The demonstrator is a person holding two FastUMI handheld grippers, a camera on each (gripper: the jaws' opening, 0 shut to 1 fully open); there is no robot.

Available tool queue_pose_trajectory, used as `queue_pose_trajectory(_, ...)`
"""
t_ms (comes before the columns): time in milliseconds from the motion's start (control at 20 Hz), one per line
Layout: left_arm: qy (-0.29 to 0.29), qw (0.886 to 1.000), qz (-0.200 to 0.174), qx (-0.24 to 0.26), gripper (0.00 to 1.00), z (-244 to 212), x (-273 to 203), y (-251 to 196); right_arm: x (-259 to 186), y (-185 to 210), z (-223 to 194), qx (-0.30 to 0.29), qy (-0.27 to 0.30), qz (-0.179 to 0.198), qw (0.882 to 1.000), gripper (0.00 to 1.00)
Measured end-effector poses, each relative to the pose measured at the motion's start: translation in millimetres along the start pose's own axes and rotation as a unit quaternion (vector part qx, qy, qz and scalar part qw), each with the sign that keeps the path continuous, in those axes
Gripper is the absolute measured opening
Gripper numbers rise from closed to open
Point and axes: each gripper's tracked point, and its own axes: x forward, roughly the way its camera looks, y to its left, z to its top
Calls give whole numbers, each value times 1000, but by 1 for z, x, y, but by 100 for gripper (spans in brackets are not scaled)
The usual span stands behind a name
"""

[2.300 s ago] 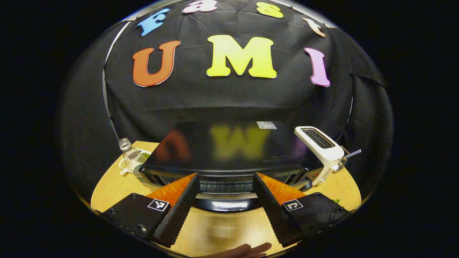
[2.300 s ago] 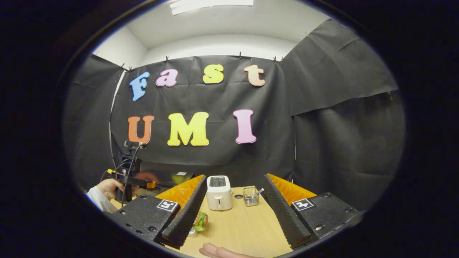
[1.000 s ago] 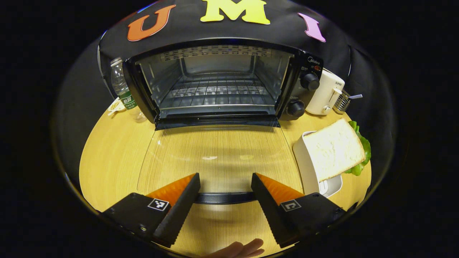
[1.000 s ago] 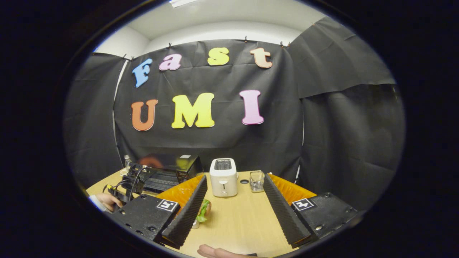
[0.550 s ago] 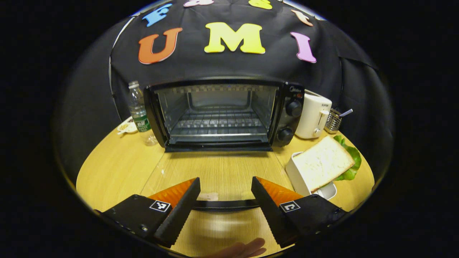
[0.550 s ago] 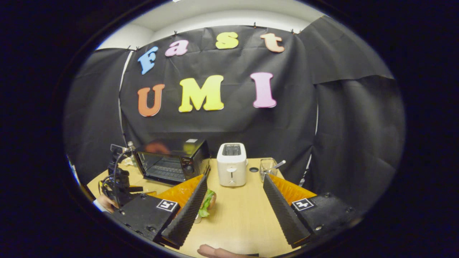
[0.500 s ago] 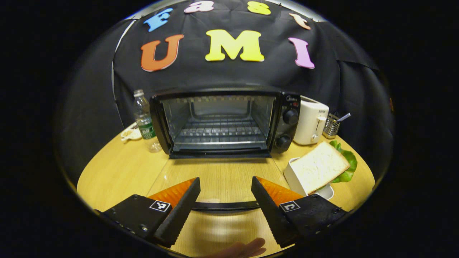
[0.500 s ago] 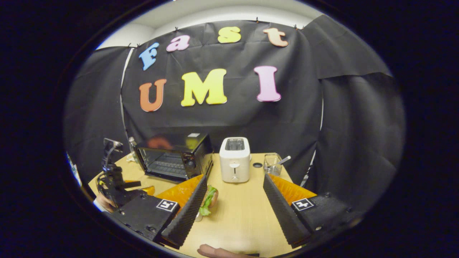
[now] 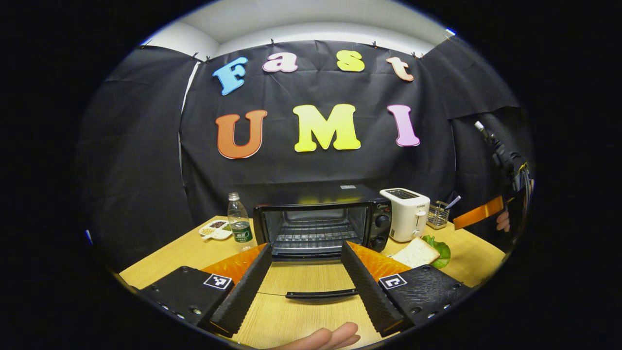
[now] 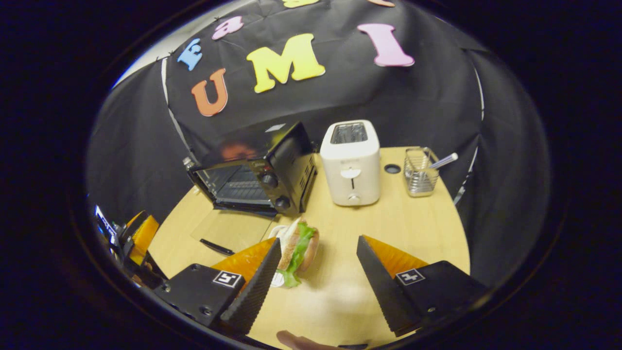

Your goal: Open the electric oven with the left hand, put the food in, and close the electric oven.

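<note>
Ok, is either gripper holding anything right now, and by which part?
Nothing is held. The left gripper is open above the black handle of the oven's glass door. The right gripper is open beside the lettuce sandwich.

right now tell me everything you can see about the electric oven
The electric oven is a small black countertop box with a glossy top, standing on the wooden table between a water bottle and a white toaster. Its glass door is folded fully down, lying flat toward the camera, its dark bar handle at the near edge. Inside, a wire rack sits in the bare metal cavity; no food is on it. Two round knobs sit stacked on the right front panel. Neither gripper touches it.
</note>
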Motion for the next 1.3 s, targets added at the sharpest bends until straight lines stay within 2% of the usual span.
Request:
queue_pose_trajectory(50, -5, 1000, 3, 2, 94, 4, -6, 4, 8, 3, -5, 8, 24, 17, 1000, 100)
queue_pose_trajectory(100, -11, 1000, 7, 4, 94, 8, -12, 8, 15, 8, -9, 12, 44, 36, 998, 89)
queue_pose_trajectory(300, -23, 1000, 13, 16, 94, 17, -32, 16, 40, 18, -23, 39, 110, 92, 989, 84)
queue_pose_trajectory(350, -26, 999, 18, 18, 94, 18, -36, 20, 46, 19, -29, 57, 130, 105, 984, 84)
queue_pose_trajectory(400, -23, 999, 20, 21, 94, 16, -38, 21, 49, 20, -34, 75, 148, 115, 979, 93)
queue_pose_trajectory(450, -21, 999, 22, 23, 94, 14, -39, 23, 53, 23, -35, 91, 156, 126, 975, 81)
queue_pose_trajectory(650, -12, 999, 30, 20, 95, 8, -44, 23, 65, 29, -50, 132, 191, 151, 961, 70)
queue_pose_trajectory(700, -13, 999, 27, 18, 95, 9, -47, 22, 69, 30, -52, 153, 195, 158, 956, 60)
queue_pose_trajectory(750, -13, 999, 24, 18, 95, 10, -48, 21, 70, 32, -53, 174, 193, 162, 952, 53)
queue_pose_trajectory(800, -16, 999, 21, 18, 95, 11, -50, 20, 67, 33, -52, 187, 189, 164, 950, 54)
queue_pose_trajectory(850, -19, 999, 17, 20, 95, 12, -51, 20, 66, 31, -52, 190, 182, 161, 951, 36)
queue_pose_trajectory(900, -20, 999, 14, 21, 95, 11, -52, 20, 62, 30, -52, 194, 172, 155, 953, 30)
queue_pose_trajectory(950, -20, 999, 13, 21, 95, 11, -55, 20, 56, 30, -49, 200, 162, 150, 955, 39)
queue_pose_trajectory(1000, -21, 999, 11, 22, 95, 10, -57, 20, 49, 30, -49, 202, 149, 145, 957, 29)
queue_pose_trajectory(1050, -21, 1000, 8, 22, 95, 10, -59, 21, 43, 30, -47, 206, 135, 139, 959, 29)
queue_pose_trajectory(1100, -21, 1000, 8, 22, 95, 9, -61, 23, 37, 30, -46, 209, 122, 135, 961, 38)
queue_pose_trajectory(1200, -23, 999, 8, 21, 95, 9, -62, 30, 23, 40, -46, 223, 96, 139, 960, 38)
queue_pose_trajectory(1300, -22, 1000, 11, 17, 96, 6, -62, 35, 14, 53, -48, 245, 78, 153, 954, 38)
